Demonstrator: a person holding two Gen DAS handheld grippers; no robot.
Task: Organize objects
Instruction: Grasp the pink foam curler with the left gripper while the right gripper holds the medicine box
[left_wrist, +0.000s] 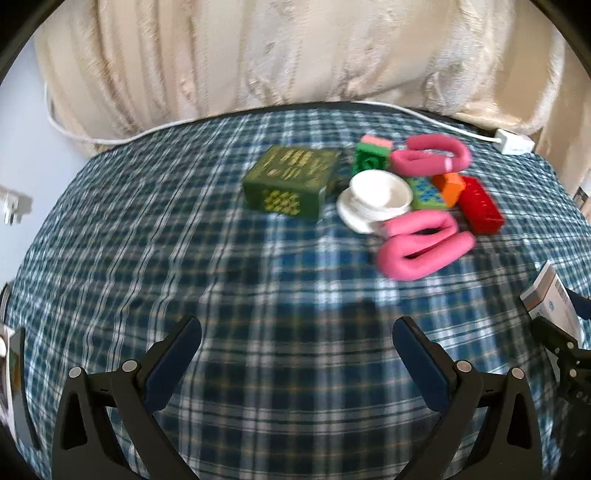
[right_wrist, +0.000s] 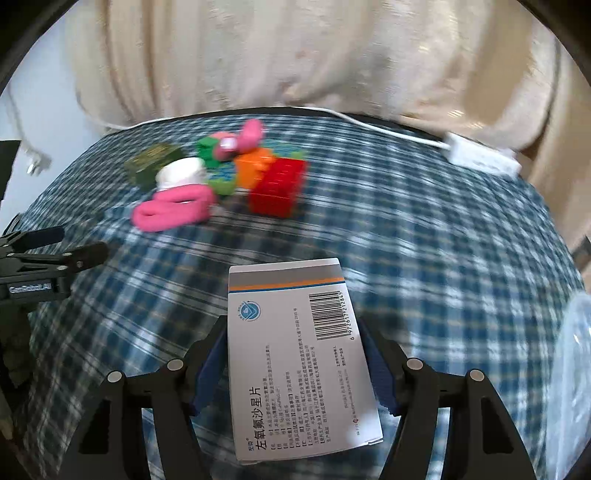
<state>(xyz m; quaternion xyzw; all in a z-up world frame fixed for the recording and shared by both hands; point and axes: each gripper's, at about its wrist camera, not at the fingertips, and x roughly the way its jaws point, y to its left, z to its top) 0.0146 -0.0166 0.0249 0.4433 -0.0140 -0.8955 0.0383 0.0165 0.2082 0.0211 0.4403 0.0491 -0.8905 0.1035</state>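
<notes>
Currently, right gripper (right_wrist: 295, 365) clamps the medicine box (right_wrist: 295, 354); left gripper (left_wrist: 295, 354) hangs released. Step: transport. Next, placement probably beside the toy cluster (right_wrist: 221, 173).

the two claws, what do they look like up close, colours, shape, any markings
Both are alike. The left claw and the right claw each have two black plastic fingers that splay into a V, with dark blue pads on their inner faces and round silver pivot pins. Seen from the right wrist, the left claw's black body carries small white lettering, too blurred to read.
</notes>
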